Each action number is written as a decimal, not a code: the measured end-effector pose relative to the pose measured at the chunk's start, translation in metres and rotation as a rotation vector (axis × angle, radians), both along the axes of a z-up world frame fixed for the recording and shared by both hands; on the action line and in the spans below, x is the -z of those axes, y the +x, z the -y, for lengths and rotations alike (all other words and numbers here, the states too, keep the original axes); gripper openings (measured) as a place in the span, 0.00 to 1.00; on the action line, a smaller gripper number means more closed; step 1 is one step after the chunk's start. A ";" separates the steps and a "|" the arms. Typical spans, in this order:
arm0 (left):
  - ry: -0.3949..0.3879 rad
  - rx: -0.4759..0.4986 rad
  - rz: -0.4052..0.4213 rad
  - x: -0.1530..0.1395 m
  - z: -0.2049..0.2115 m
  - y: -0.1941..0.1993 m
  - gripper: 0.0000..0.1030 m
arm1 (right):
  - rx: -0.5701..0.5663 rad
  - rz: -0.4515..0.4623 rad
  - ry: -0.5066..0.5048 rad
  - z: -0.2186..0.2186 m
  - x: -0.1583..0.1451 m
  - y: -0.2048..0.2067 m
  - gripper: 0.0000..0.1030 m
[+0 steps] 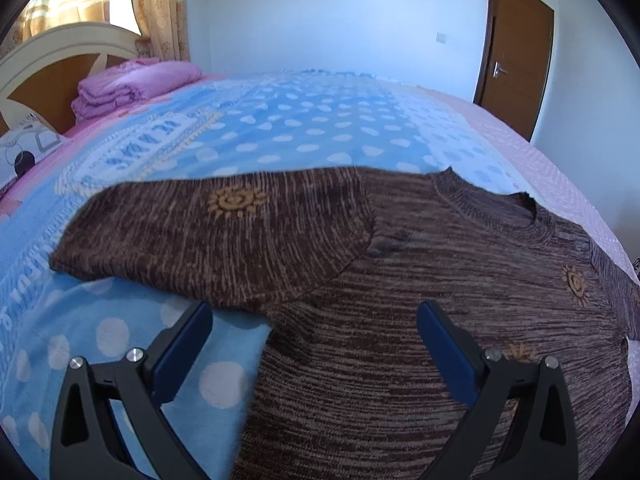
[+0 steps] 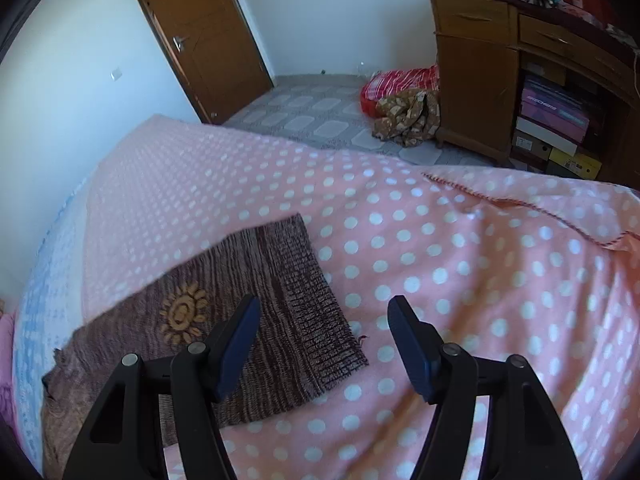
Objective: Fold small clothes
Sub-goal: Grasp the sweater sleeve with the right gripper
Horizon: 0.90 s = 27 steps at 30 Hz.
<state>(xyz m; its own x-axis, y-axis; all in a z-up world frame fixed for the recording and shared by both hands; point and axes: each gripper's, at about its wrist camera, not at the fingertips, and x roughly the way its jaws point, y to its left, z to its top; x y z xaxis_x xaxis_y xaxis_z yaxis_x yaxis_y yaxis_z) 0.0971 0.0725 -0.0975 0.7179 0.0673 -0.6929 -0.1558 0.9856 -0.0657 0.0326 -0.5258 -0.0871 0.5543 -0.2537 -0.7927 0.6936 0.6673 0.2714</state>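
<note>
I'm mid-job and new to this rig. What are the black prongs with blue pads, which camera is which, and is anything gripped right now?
The prongs are handheld two-finger grippers; each camera looks forward along its own fingers. In the left wrist view, the left gripper is open above a brown knit sweater spread on a blue dotted blanket; one sleeve points left. In the right wrist view, the right gripper is open over the other sleeve's cuff, on a pink dotted blanket. Neither gripper holds anything.
</note>
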 end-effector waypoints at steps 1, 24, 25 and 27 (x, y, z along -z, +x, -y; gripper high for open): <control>-0.008 0.001 -0.001 0.000 -0.001 0.001 1.00 | -0.007 -0.003 0.011 -0.001 0.005 0.004 0.65; -0.159 0.044 -0.062 0.019 -0.012 0.005 1.00 | -0.228 0.071 -0.153 -0.079 -0.079 0.038 0.05; -0.164 0.045 -0.059 0.019 -0.013 0.005 1.00 | -0.258 0.091 -0.156 -0.094 -0.088 0.041 0.05; -0.176 0.047 -0.051 0.019 -0.014 0.004 1.00 | -0.340 0.132 -0.164 -0.133 -0.104 0.050 0.05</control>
